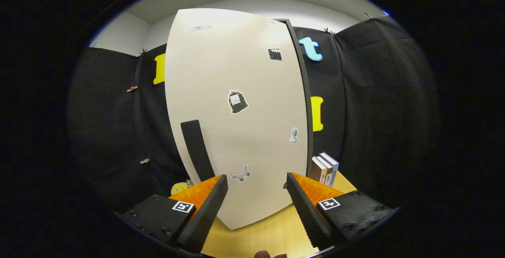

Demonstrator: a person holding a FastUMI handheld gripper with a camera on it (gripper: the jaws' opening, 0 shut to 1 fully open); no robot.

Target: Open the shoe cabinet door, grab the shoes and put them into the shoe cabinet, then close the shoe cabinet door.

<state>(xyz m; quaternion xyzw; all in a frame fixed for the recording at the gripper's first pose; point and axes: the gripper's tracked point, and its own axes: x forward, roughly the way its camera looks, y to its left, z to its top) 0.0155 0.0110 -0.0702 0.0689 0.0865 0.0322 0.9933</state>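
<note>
We see the gripper (257, 187) held low over the desk (268, 236), its jaws wide apart with nothing between them but the door beyond. The cabinet (303, 104) stands upright on the desk just ahead of the fingers, and its pale door (221, 72) faces us. The door looks shut, or nearly so; we cannot tell for sure, since a dark edge of the cabinet body shows along the door's right side. A dark handle (196, 149), a long tilted strip, sits low on the left part of the door, just beyond the left finger (207, 206). The right finger (305, 210) lies near the door's lower right corner.

Stickers dot the door: a black bag sticker (238, 101) near the middle, a butterfly sticker (241, 174) low down between the fingers, a small clapperboard sticker (275, 54) up high on the right, and a small pale figure sticker (293, 135) by the right edge.

To the right of the cabinet, a few books (325, 167) stand upright on the desk. To its left, behind the left finger, a small yellow toy (178, 188) peeks out, mostly hidden.
</note>
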